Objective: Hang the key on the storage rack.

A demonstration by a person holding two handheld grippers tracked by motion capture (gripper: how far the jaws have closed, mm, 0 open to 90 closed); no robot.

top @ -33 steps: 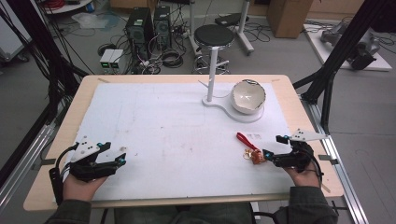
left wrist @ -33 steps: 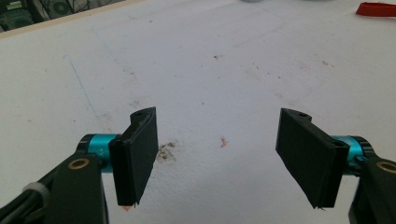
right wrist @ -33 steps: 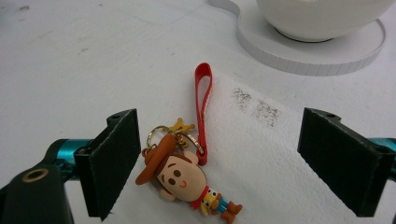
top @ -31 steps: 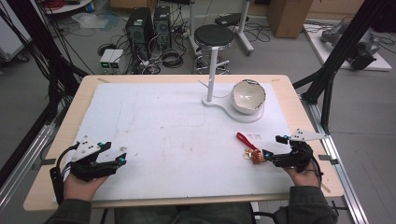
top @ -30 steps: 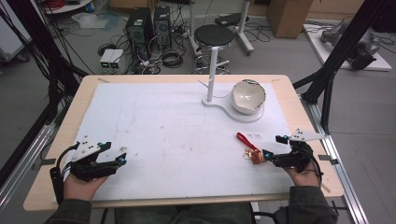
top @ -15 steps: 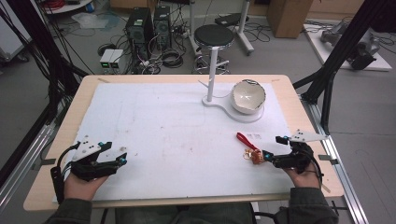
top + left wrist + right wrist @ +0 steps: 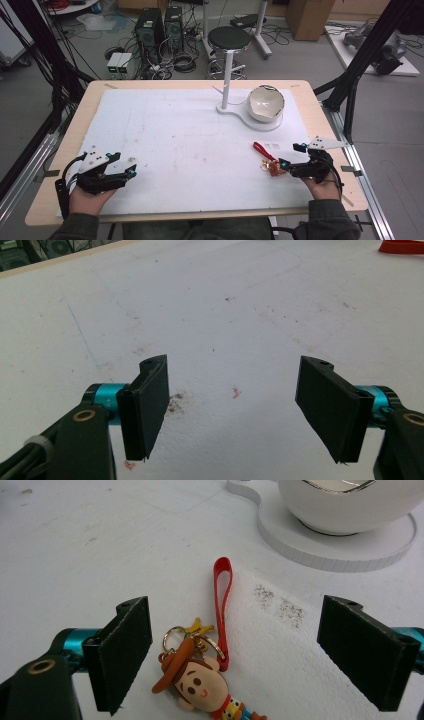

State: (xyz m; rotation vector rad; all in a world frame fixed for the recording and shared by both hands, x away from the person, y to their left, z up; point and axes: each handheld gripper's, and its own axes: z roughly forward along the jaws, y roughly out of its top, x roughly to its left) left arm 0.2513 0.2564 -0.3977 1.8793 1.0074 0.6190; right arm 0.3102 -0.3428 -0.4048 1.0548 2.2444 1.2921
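- High view, right side: right gripper point(image 7: 286, 165) rests near the table's front right edge, held in the person's hand, its tips aimed at a cowboy-figure keychain point(image 7: 272, 168) just ahead of them.
- Right gripper view: jaws spread wide and holding nothing. The cowboy-figure keychain point(image 7: 202, 682) lies flat on the white mat point(image 7: 100, 550) between them, closer to the jaw on the view's left; whether that jaw touches the hat brim cannot be told.
- Keychain parts: brown-hatted figure head, metal ring point(image 7: 174, 636) above the hat, red strap loop point(image 7: 222, 597) running away from the gripper toward the stand.
- White bowl point(image 7: 266, 102) sits on the round base of a white stand point(image 7: 226, 107) with an upright post, well apart from the keychain, toward the table's far side.
- Left gripper point(image 7: 131, 171): resting at the front left of the table, jaws spread, bare stained mat between them; red strap end visible at the far corner of the left gripper view.
- Step in hand, as judged: lining up to grasp the keychain; no pinch made yet.
- Next move calls for: centring the jaws over the figure's head or the ring, lowering to the mat, then closing. The flat, low strap would likely be hard to pinch; the figure's body offers more bulk.
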